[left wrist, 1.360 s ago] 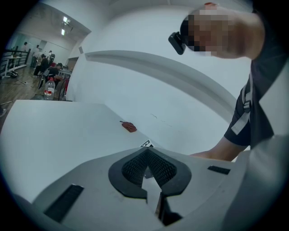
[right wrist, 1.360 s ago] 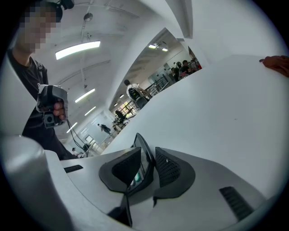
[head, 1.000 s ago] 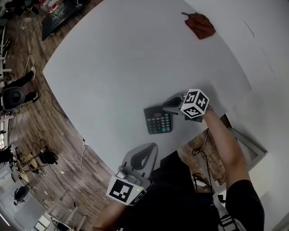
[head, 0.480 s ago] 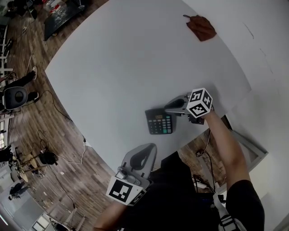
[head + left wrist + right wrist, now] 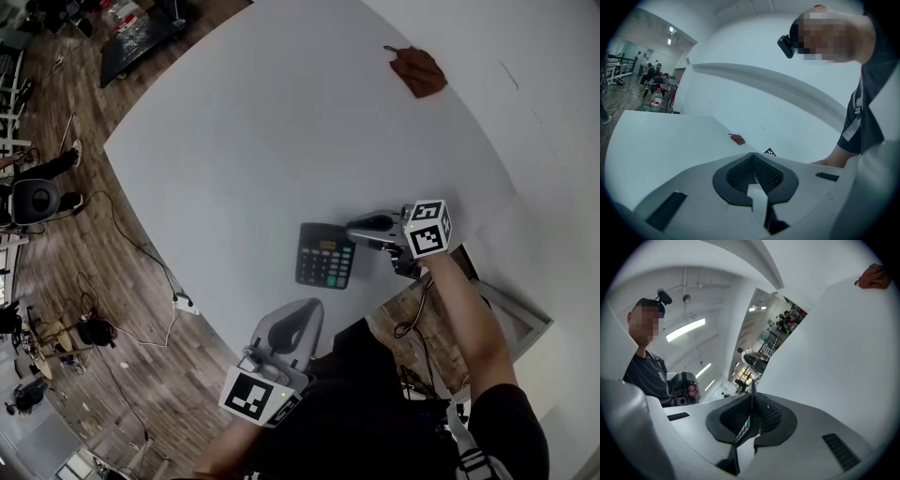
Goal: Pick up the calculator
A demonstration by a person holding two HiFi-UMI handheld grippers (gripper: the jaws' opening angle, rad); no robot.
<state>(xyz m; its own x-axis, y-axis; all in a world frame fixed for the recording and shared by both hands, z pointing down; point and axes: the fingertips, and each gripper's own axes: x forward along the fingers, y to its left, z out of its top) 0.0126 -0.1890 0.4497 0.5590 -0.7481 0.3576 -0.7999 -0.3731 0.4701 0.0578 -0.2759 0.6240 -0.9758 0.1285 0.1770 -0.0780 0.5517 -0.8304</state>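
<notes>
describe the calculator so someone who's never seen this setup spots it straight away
On the big white table, look at the near edge, by the person. The calculator is the dark flat slab with rows of keys, one edge clamped in the right gripper. The table's only other item, a crumpled reddish-brown cloth, is far across and has no keys.

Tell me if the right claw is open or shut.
The right claw is shut on the calculator: the right gripper view shows the dark slab edge-on, pinched inside it.
</notes>
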